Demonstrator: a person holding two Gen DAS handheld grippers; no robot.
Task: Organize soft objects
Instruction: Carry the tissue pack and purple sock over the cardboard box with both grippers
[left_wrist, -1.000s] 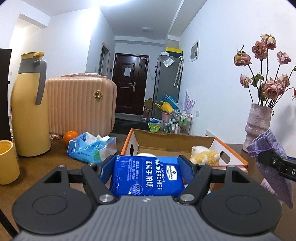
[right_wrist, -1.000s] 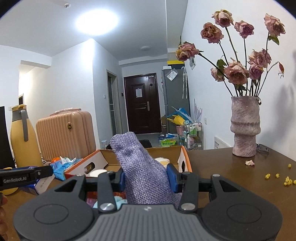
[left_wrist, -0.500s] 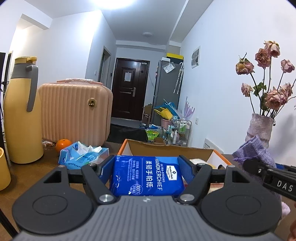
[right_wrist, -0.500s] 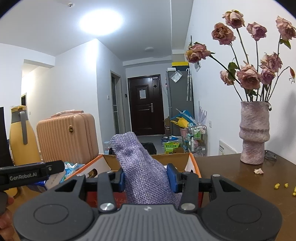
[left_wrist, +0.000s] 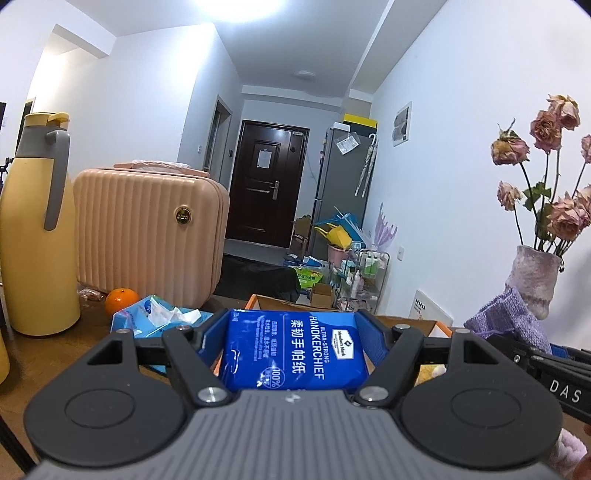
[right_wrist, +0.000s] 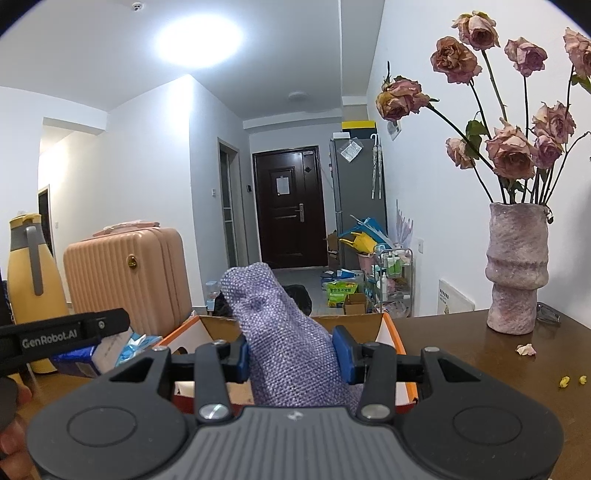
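Observation:
My left gripper (left_wrist: 291, 332) is shut on a blue handkerchief tissue pack (left_wrist: 291, 350) and holds it in the air in front of the orange cardboard box (left_wrist: 424, 326). My right gripper (right_wrist: 291, 352) is shut on a purple knitted cloth (right_wrist: 280, 332) that stands up between the fingers, over the near side of the same box (right_wrist: 391, 332). The cloth and right gripper also show at the right of the left wrist view (left_wrist: 506, 321). The left gripper with its pack shows at the left of the right wrist view (right_wrist: 74, 347). The box's inside is mostly hidden.
An open pale blue tissue pack (left_wrist: 159, 314) and an orange (left_wrist: 121, 300) lie left of the box. A pink ribbed case (left_wrist: 147, 236) and a yellow flask (left_wrist: 35, 236) stand behind. A vase of dried roses (right_wrist: 515, 269) stands right, with petals and crumbs (right_wrist: 526, 349) on the brown table.
Both grippers have risen with their loads: the box and table have dropped lower in both views. The box's contents, seen a second ago, are now hidden behind the tissue pack.

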